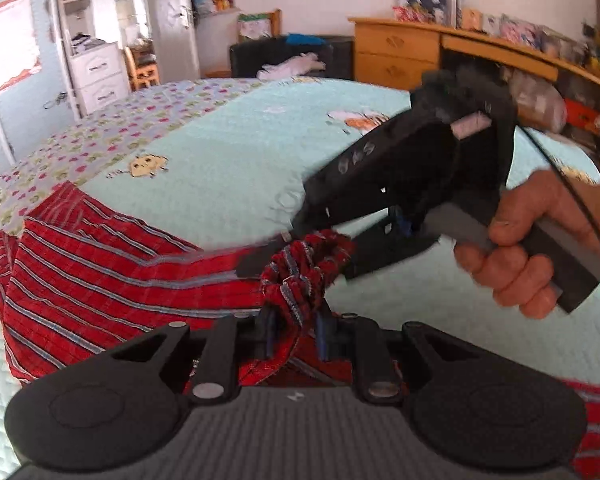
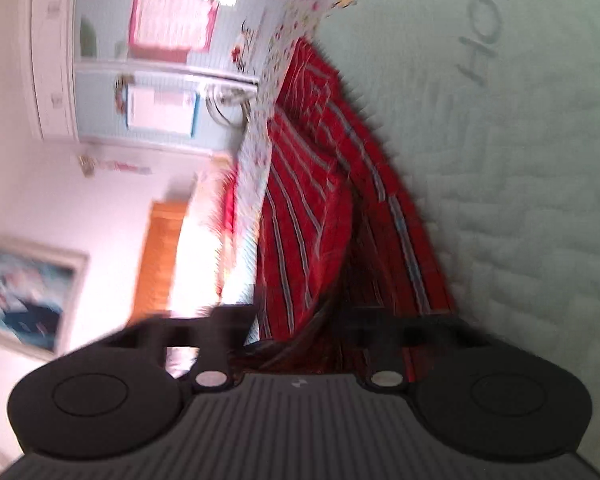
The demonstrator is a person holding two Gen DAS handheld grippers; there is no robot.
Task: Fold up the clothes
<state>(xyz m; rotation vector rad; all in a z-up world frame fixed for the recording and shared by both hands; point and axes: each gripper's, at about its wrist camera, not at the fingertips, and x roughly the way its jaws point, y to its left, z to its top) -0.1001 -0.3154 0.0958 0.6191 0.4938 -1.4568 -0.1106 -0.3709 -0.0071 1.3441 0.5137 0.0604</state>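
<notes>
while the left gripper is pinching a bunched edge of the red striped garment, the right gripper is nipping it alongside, seemingly to tension a fold over the bedspread.

Both grippers clamped on red cloth

Left gripper pinches a bunched fold near the camera; right gripper, held in a hand, reaches in from the right, jaws closed on cloth.

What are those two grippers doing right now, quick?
Left gripper: closed on a bunched bit of the red striped garment.
Right gripper: closed, pinching the same garment where it is bunched.
</notes>
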